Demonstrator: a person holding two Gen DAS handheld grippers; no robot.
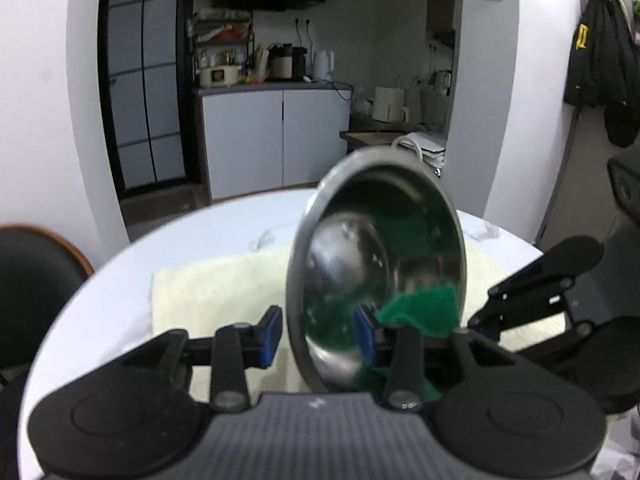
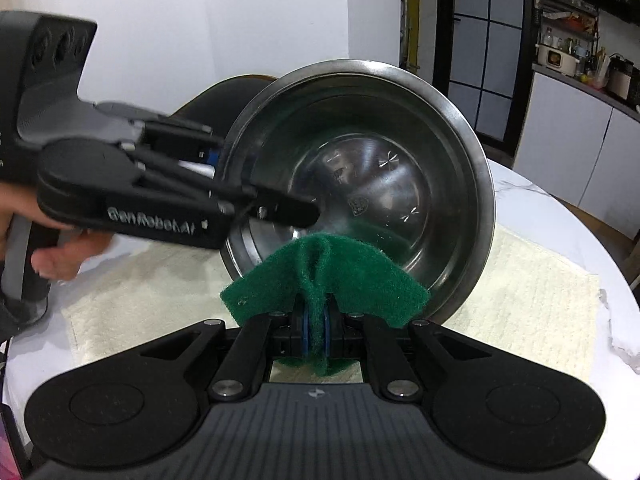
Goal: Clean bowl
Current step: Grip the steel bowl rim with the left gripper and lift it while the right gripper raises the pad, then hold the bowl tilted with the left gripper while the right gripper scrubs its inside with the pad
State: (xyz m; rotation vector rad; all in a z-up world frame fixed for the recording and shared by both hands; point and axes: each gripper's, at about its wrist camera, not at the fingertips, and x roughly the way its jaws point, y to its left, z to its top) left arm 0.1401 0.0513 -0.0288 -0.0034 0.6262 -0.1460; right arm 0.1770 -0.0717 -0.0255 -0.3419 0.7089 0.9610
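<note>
A steel bowl is held tilted on its side above the table, its opening facing my right gripper. My left gripper is shut on the bowl's rim, one finger inside and one outside; it enters the right wrist view from the left. My right gripper is shut on a folded green scouring pad. The pad's top reaches over the bowl's lower rim and touches the inner wall. The pad also shows in the left wrist view, with the right gripper's arms behind it.
A cream towel is spread on the round white table under the bowl. A black chair stands at the table's left. Kitchen cabinets and a dark jacket on the wall are farther back.
</note>
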